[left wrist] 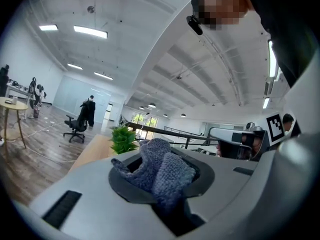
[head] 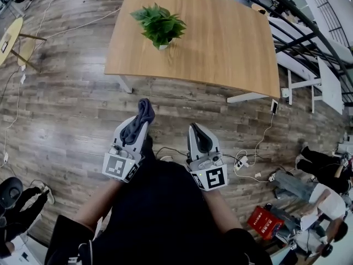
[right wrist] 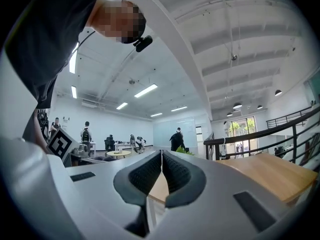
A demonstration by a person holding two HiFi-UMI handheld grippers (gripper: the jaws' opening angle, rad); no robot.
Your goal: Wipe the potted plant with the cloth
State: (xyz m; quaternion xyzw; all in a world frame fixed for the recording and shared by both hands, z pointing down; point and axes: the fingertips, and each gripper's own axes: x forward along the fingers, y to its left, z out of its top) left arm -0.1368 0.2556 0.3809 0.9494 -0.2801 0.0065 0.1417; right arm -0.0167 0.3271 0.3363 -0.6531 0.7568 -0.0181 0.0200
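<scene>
Cloth (left wrist: 160, 171) grey, fuzzy, bunched, clamped in left gripper (head: 142, 117) jaws; right gripper (right wrist: 161, 170) jaws shut, empty.

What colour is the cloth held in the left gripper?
Greyish blue; the cloth shows best in the left gripper view.

The table (head: 220, 43) stands ahead of the person, and the potted plant (head: 159, 25) sits on it toward its left end. The 2 grippers are side by side over the floor (head: 66, 115), short of the table's near edge and well apart from the plant, with the left gripper (head: 143, 119) at left and the right gripper (head: 197, 131) at right. The cloth (left wrist: 159, 170) is between the left gripper's jaws and sticks out past their tips. A small round table (head: 11, 37) stands far left. A power strip (head: 242, 162) lies on the floor right of the right gripper. A box (head: 265, 221) sits farther right, near the people (head: 322, 195).
</scene>
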